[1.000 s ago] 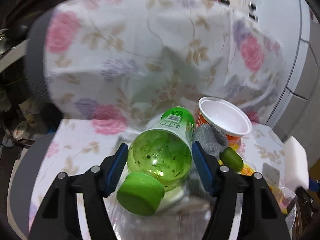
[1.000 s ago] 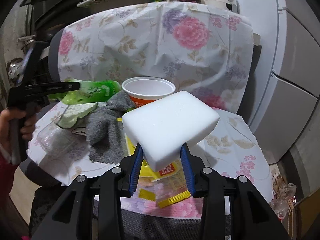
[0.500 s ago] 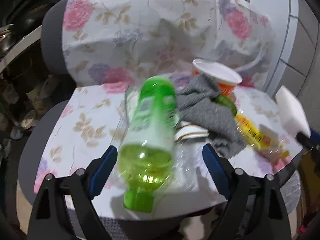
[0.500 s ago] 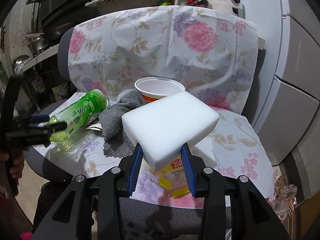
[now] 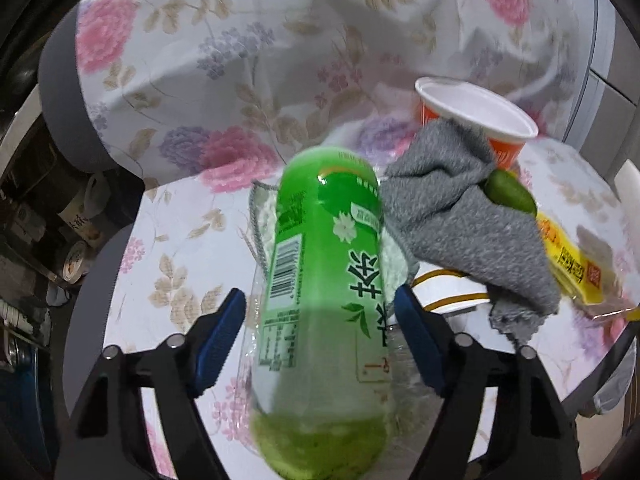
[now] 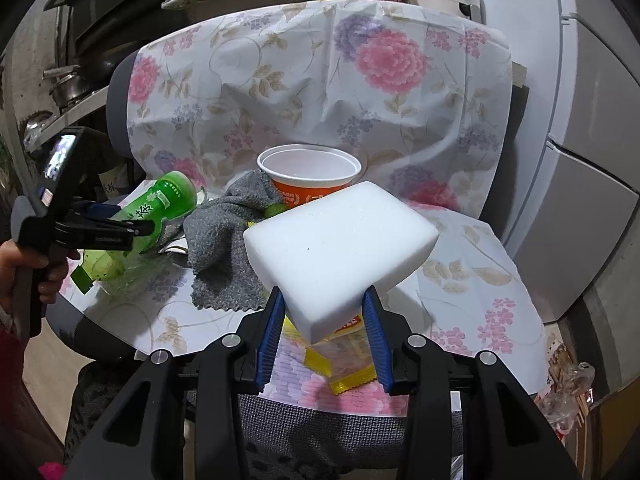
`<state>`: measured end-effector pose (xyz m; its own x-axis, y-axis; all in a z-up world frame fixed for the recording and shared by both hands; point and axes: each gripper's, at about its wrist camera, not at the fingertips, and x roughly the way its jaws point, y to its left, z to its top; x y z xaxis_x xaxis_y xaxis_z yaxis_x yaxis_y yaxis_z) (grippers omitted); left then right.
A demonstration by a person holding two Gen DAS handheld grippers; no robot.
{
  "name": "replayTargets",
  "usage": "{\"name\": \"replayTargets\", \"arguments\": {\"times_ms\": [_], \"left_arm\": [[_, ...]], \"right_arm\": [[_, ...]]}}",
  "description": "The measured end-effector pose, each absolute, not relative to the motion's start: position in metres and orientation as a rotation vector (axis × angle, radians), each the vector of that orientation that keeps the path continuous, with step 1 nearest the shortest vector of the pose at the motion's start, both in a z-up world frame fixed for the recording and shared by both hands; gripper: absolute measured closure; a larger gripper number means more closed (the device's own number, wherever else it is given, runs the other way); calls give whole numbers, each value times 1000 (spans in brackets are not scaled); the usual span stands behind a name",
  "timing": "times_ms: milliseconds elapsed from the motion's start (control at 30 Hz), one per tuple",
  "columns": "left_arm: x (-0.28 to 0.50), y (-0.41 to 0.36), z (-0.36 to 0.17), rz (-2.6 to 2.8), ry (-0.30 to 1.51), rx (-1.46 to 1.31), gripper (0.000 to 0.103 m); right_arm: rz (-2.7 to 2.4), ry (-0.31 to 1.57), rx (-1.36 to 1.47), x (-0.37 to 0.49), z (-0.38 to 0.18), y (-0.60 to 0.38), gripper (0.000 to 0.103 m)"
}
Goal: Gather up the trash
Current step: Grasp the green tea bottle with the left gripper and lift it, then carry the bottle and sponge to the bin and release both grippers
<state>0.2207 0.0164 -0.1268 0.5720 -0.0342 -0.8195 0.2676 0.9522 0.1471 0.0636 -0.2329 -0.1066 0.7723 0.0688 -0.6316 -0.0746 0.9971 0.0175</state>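
A green tea bottle [image 5: 320, 280] lies tilted on the flowered chair seat [image 5: 180, 240], cap end toward the left wrist camera, resting on a clear plastic container [image 6: 132, 276]. My left gripper [image 5: 319, 294] straddles the bottle [image 6: 160, 208] and its jaws are closing; a thin gap shows at each blue pad. My right gripper [image 6: 323, 296] is shut on a white foam block [image 6: 340, 248], held above the seat's front. An orange paper cup [image 6: 310, 168], a grey cloth [image 6: 224, 240] and a yellow wrapper [image 6: 344, 376] lie on the seat.
A small green object [image 5: 510, 194] peeks from under the cloth [image 5: 460, 224], next to a white lid [image 5: 448, 300]. A grey cabinet [image 6: 580, 160] stands to the right, a shelf with pots [image 6: 68, 84] to the left. A person's hand [image 6: 16, 264] holds the left gripper's handle.
The left gripper let go of the bottle, spread wide and dropped lower, then narrowed around it. The bottle tipped over and now lies lengthwise. The right gripper and block stayed put.
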Motion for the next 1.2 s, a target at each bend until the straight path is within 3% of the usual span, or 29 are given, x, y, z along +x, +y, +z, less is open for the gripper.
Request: {"name": "replayTargets", "arguments": {"times_ms": [100,500,1200], "left_arm": [[220,28,-123,-184,930,194,47],[136,36,-47,-268,715,-49,48],[15,-224,-88,-943,702,73,48]], "right_arm": [[82,680,-15,63,-106,-230,62],[64,606,56,47,-88,-252,64],[-332,624,50,-120,-84,-387,63]]}}
